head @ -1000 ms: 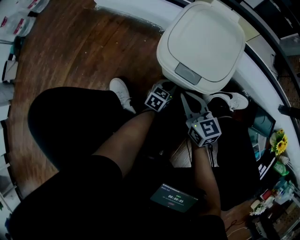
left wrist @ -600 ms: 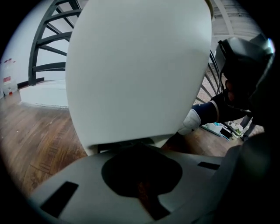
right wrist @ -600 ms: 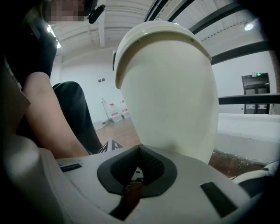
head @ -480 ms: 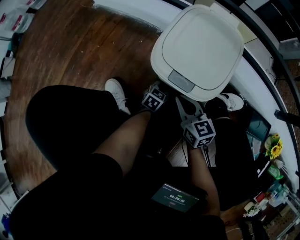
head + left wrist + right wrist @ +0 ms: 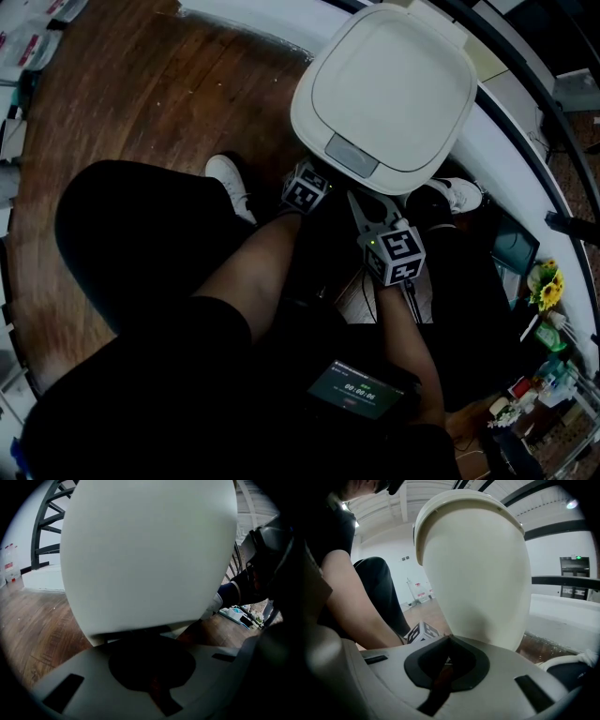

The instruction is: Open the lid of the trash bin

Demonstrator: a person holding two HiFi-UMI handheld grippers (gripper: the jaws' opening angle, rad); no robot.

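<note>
Wood-plank floor (image 5: pixel 141 94) beneath smooth, rounded cream trash bin (image 5: pixel 389 89)

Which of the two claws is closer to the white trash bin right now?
Left. The left claw is tucked at the trash bin's front, just under the edge of the lid; the right claw points at the bin from slightly farther back.

The only readable print is on a small dark screen (image 5: pixel 356 390), well apart from the trash bin (image 5: pixel 386 89) on the person's side. It shows white timer digits, seemingly 00:00:06, the last digit unsure. A green wall sign (image 5: pixel 578 558) right of the bin is too small to read.
</note>
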